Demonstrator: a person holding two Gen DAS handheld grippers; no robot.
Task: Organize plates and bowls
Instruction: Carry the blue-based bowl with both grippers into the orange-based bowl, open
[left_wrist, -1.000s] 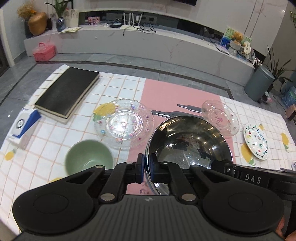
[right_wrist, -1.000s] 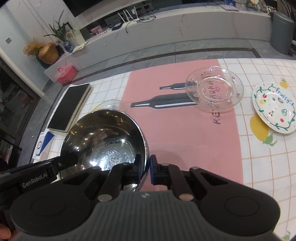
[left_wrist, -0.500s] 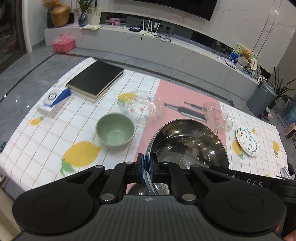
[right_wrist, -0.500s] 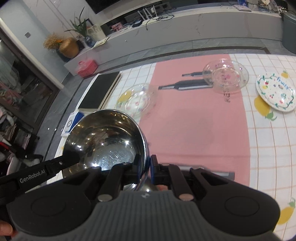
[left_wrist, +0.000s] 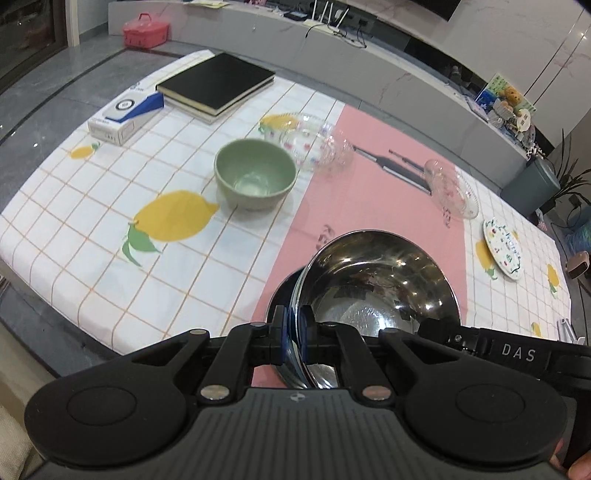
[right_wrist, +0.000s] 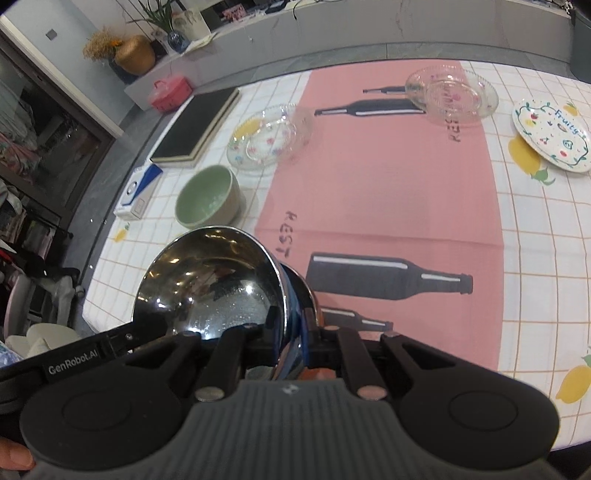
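Observation:
A large steel bowl (left_wrist: 376, 284) hangs over the near part of the pink runner, held by both grippers on opposite sides of its rim. My left gripper (left_wrist: 293, 334) is shut on the rim's left side, and my right gripper (right_wrist: 293, 345) is shut on the right side of the steel bowl (right_wrist: 210, 284). A second steel rim shows just under it. On the table stand a green bowl (left_wrist: 255, 178), a large glass plate (left_wrist: 314, 146), a smaller glass plate (left_wrist: 452, 188) and a white painted plate (left_wrist: 504, 253).
A black book (left_wrist: 216, 83) and a white and blue box (left_wrist: 125, 114) lie at the table's far left corner. The table's near edge (left_wrist: 55, 291) runs just left of the left gripper. A low white bench, a red box and a grey bin stand beyond the table.
Both grippers have carried the steel bowl back toward the near edge of the table. The green bowl and the plates now lie farther off.

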